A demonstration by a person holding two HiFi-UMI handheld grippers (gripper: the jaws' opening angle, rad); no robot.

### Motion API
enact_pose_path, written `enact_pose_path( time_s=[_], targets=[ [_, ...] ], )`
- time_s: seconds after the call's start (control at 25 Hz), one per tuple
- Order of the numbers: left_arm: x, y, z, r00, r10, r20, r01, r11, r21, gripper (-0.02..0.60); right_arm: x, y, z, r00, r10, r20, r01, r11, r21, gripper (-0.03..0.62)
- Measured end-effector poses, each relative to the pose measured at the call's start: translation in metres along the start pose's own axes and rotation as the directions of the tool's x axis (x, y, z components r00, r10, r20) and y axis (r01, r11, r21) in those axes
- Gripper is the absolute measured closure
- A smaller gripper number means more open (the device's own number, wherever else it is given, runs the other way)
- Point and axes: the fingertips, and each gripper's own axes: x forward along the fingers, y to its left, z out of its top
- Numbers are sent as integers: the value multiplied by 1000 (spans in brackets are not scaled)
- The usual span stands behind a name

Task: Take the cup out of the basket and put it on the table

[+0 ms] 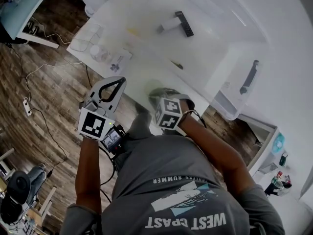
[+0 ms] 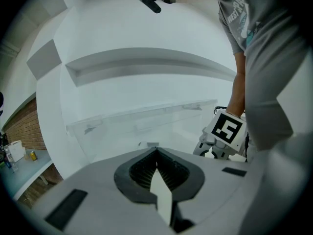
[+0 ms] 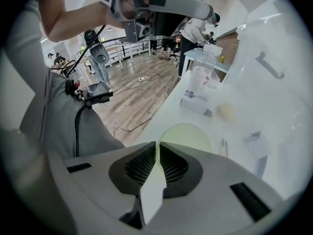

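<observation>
The right gripper [image 3: 156, 146] is reaching over the near edge of the white table [image 1: 146, 33], its jaws clamping the rim of the pale green round cup [image 3: 190, 133]. The gripper is hiding most of the cup. The left gripper [image 2: 156, 151] is hovering just off that edge, its jaws pressed together on nothing.

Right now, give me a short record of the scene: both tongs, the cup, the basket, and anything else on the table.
left tongs: shut, empty, held beside the table
right tongs: shut on the cup's rim
cup: pale green, outside the basket, at the near table edge; whether it rests on the table is unclear
basket: clear plastic, dark handle, on the table to the person's right
also on table: dark remote, white packet
</observation>
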Motion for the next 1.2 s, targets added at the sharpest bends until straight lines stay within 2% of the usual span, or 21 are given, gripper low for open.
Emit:
enact_pose_path(
  time_s=[0.64, 1.2],
  targets=[
    [1, -1, -1, 1000, -1, -1, 1, 1000, 0, 572, -1, 5, -1, 1000, 8, 16, -8, 1000, -12, 549],
    [-1, -6, -2, 1000, -8, -3, 8, 1000, 2, 572, -4, 9, -3, 1000, -17, 22, 17, 1000, -19, 542]
  ],
)
